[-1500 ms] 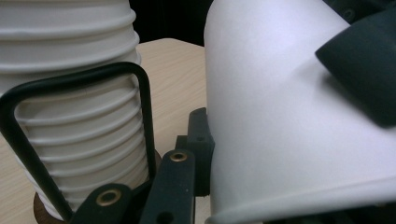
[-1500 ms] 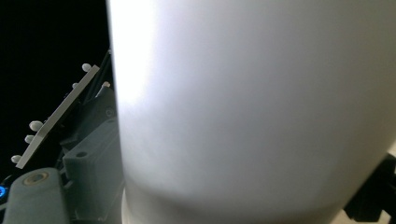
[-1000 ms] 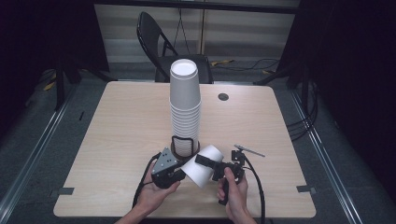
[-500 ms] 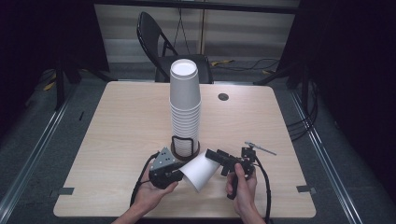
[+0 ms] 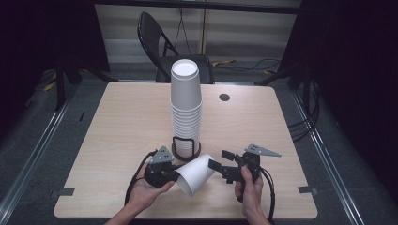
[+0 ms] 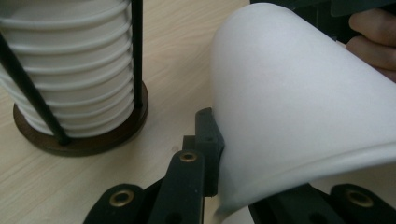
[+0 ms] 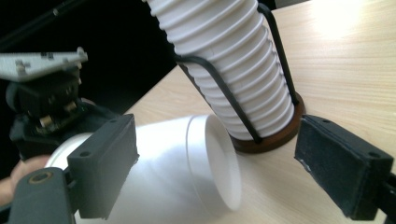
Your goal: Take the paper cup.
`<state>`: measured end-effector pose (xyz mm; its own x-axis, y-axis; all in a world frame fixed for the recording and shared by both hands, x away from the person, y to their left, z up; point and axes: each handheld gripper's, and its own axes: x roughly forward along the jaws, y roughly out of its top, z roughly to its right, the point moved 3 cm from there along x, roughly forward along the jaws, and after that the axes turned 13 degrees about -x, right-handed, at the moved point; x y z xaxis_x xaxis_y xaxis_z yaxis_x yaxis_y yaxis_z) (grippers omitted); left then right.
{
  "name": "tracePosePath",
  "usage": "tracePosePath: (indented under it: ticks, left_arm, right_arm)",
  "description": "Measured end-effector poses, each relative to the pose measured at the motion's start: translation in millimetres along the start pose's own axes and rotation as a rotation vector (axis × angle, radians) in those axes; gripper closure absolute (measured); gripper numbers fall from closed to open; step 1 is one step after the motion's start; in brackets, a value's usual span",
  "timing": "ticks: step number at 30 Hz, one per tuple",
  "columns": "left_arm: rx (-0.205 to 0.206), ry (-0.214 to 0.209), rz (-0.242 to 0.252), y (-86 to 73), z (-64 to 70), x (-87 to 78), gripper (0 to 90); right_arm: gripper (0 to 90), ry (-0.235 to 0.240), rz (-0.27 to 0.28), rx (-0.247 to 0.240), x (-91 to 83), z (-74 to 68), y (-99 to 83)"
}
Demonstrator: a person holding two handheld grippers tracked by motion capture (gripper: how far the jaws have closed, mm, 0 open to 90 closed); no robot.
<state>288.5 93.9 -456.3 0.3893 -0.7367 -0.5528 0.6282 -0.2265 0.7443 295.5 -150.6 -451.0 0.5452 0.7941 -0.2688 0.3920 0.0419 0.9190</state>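
Observation:
A white paper cup [image 5: 195, 174] lies on its side just above the table's near edge, its open mouth towards the person. My left gripper [image 5: 177, 176] is shut on the cup's rim [image 6: 261, 186], one jaw outside the wall and the other inside. My right gripper [image 5: 219, 159] is open, its jaws spread on either side of the cup's closed bottom [image 7: 217, 158] without touching it. Just behind stands a tall stack of white cups [image 5: 186, 105] in a black wire holder [image 7: 233, 109] on a dark round base [image 6: 79, 140].
A small dark round disc [image 5: 224, 97] is set into the tabletop at the back right. A black folding chair [image 5: 162, 42] stands beyond the table's far edge. Cables trail from both grippers over the near edge. Bare tabletop [image 5: 117, 122] stretches left and right of the stack.
My right gripper has let go of the cup's bottom end, opened, and drawn back to the right. The left gripper keeps the cup, which has shifted slightly down and left.

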Motion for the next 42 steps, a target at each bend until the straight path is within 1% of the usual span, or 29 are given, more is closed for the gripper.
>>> tracePosePath:
  ticks: [1,2,3,5,6,7,8,9,11,12,13,14,15,16,18,20,21,23,24,25,27,28,29,30,32,35,36,39,42]
  left_arm:
    - [0.006,0.009,-0.005,1.0,0.1,-0.6,86.0]
    - [0.006,0.008,-0.017,2.3,0.1,-1.6,86.0]
    - [0.009,0.014,-0.015,3.7,0.5,-2.7,86.0]
    - [0.026,0.021,-0.014,5.9,1.0,-5.6,86.0]
    - [0.031,0.025,-0.014,6.5,0.8,-6.7,86.0]
    - [0.033,0.028,-0.018,6.8,-0.1,-7.8,86.0]
    - [0.029,0.036,-0.026,6.8,-1.0,-8.3,86.1]
    - [0.037,0.041,-0.029,6.9,-2.6,-8.8,86.1]
    - [0.026,0.042,-0.048,6.9,-5.5,-9.2,86.1]
    - [0.02,0.048,-0.06,7.0,-6.9,-9.2,86.0]
    - [0.025,0.053,-0.075,7.6,-9.0,-9.5,86.1]
    - [0.018,0.053,-0.074,8.1,-9.9,-9.4,86.0]
    - [0.006,0.053,-0.085,9.1,-11.3,-9.9,86.0]
    - [0.007,0.059,-0.091,10.1,-12.1,-10.6,86.1]
    - [0.005,0.056,-0.104,12.7,-12.8,-11.8,86.1]
    - [0.012,0.064,-0.118,15.3,-12.3,-12.8,86.1]
    - [0.016,0.059,-0.131,16.7,-12.0,-13.2,86.0]
    - [0.009,0.059,-0.143,19.0,-11.8,-13.9,86.0]
    - [0.012,0.065,-0.15,19.5,-11.3,-13.7,86.0]
    - [0.017,0.06,-0.162,19.8,-11.2,-13.2,86.0]
    - [0.024,0.071,-0.189,20.4,-10.7,-12.2,86.1]
    - [0.016,0.063,-0.202,21.0,-10.8,-11.5,86.1]
    - [0.015,0.065,-0.204,21.7,-10.7,-10.7,86.1]
    - [0.015,0.072,-0.212,22.6,-10.9,-10.3,86.1]
    - [0.009,0.061,-0.23,24.7,-10.9,-9.2,86.2]
    - [0.007,0.059,-0.252,28.1,-10.3,-7.4,86.2]
    - [0.012,0.066,-0.265,29.3,-9.7,-7.1,86.3]
    - [0.018,0.066,-0.303,33.0,-8.9,-5.8,86.3]
    - [0.007,0.067,-0.344,33.8,-9.9,-1.0,86.3]
  right_arm:
    - [13.0,0.008,-0.01,-0.028,-0.1,-0.7,-0.8]
    - [13.1,0.007,-0.016,-0.051,-0.4,-1.2,-1.4]
    - [13.1,0.004,-0.02,-0.072,-1.2,-2.0,-2.0]
    - [13.1,-0.003,-0.008,-0.121,-2.5,-3.8,-3.2]
    - [13.1,-0.007,0.0,-0.158,-2.8,-4.6,-3.9]
    - [13.1,-0.011,0.0,-0.191,-3.1,-5.6,-4.6]
    - [13.0,-0.014,-0.003,-0.215,-3.2,-6.2,-5.4]
    - [12.9,-0.016,-0.006,-0.24,-3.2,-6.8,-6.3]
    - [12.8,-0.03,-0.014,-0.292,-2.4,-8.5,-8.5]
    - [12.8,-0.028,-0.014,-0.316,-2.2,-9.8,-9.5]
    - [12.7,-0.034,-0.026,-0.34,-1.6,-10.5,-10.9]
    - [12.7,-0.033,-0.045,-0.364,-0.9,-11.4,-12.3]
    - [12.7,-0.032,-0.048,-0.384,-0.2,-12.2,-13.4]
    - [12.6,-0.04,-0.059,-0.412,0.6,-13.7,-15.3]
    - [12.5,-0.038,-0.075,-0.451,2.2,-16.0,-17.9]
    - [12.2,-0.047,-0.095,-0.504,3.9,-17.7,-19.7]
    - [12.2,-0.05,-0.097,-0.529,4.8,-18.8,-20.5]
    - [12.2,-0.069,-0.117,-0.582,6.1,-21.0,-22.2]
    - [12.3,-0.077,-0.123,-0.628,7.5,-23.2,-23.8]
    - [12.3,-0.077,-0.123,-0.628,7.5,-23.2,-23.8]
    - [13.4,-0.081,-0.137,-0.688,9.0,-25.3,-25.8]
    - [13.7,-0.085,-0.159,-0.715,9.6,-26.3,-27.2]
    - [13.7,-0.091,-0.172,-0.743,10.3,-27.1,-28.5]
    - [13.7,-0.092,-0.18,-0.765,10.9,-28.0,-29.4]
    - [13.7,-0.086,-0.202,-0.809,12.7,-30.2,-30.9]
    - [13.8,-0.081,-0.221,-0.86,15.1,-33.5,-31.6]
    - [14.3,-0.075,-0.227,-0.875,16.1,-34.8,-31.9]
    - [14.3,-0.074,-0.242,-0.917,19.1,-37.9,-32.3]
    - [14.3,-0.07,-0.255,-0.962,22.2,-40.7,-33.5]
